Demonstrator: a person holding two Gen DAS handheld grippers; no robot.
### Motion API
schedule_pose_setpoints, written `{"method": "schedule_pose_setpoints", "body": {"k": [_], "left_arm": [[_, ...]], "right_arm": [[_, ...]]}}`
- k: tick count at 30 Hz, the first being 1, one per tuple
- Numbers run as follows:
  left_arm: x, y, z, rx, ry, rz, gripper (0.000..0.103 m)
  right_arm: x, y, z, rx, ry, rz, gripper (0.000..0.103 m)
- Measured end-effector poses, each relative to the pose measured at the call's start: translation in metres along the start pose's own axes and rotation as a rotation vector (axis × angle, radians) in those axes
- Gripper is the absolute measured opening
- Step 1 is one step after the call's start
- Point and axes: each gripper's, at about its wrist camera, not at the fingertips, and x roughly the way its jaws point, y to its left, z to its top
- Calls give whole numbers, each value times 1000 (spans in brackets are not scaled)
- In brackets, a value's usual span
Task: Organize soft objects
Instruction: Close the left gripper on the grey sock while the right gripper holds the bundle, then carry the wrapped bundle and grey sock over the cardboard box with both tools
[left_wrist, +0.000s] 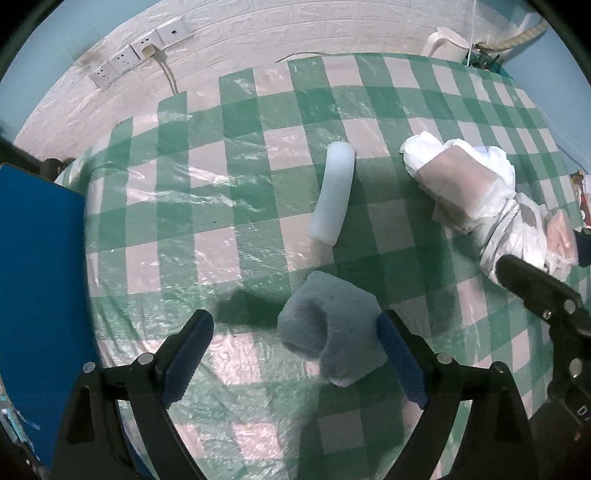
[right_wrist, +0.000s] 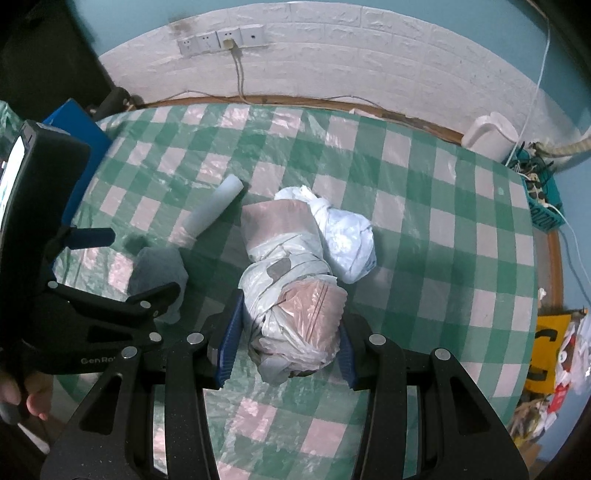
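The left gripper (left_wrist: 295, 354) stood wide apart around the grey-blue cloth (left_wrist: 332, 332), which lay on the checked tablecloth (left_wrist: 221, 177) against its right-hand pad only. The right gripper (right_wrist: 288, 347) was clamped on the plastic-wrapped bundle (right_wrist: 295, 295), the white foam tube (left_wrist: 332, 192) lying beyond the cloth.

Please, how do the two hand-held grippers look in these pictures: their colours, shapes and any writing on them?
Both are alike. The left gripper and the right gripper have matte black angular frames with cut-out slots and round silver bolt heads. Each finger carries a ribbed blue pad. In the right wrist view the left gripper's body shows white lettering, partly readable as "GenRo", with a lit screen at the picture's edge. No sleeve shows.
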Motion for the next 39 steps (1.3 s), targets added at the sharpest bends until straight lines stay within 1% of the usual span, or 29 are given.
{"method": "schedule_pose_setpoints", "body": {"k": [2,4,5,6,7,9,10,11,12,14,18,25,29,39], "left_arm": [[3,0,2,4,-4,-6,91],[3,0,2,7,-10,-14,88],[4,0,2,8,-14,-20,82],[5,-1,2,10,-13,-30,72],[6,-2,0,14,-10,-37,67],[8,-4,-1,23,3,-59,46],[9,-5,-2,24,11,-66,43],[10,-6,-2,25,16,-71,35],[9,-6,-2,29,15,-67,32],[5,-9,-3,42,6,-41,29],[-6,-8,-6,56,-29,-22,26],[-22,5,-20,42,-50,13,26],[-23,18,-24,31,-42,38,26],[-56,46,-34,6,-85,86,26]], "right_arm": [[3,1,0,-6,6,-6,45],[4,2,0,-11,12,-10,45],[5,2,0,-12,13,-8,45],[5,3,0,-12,14,-7,45],[5,3,0,-12,14,-8,45],[5,3,0,-14,15,-8,45],[6,4,1,-15,15,-8,45],[6,5,0,-17,16,-10,45],[6,5,0,-20,16,-11,45],[5,7,1,-26,14,-15,45],[1,11,2,-38,6,-19,45],[-11,19,5,-55,-19,-20,45],[-19,24,6,-64,-34,-20,44],[-44,45,9,-96,-75,-17,44]]}}
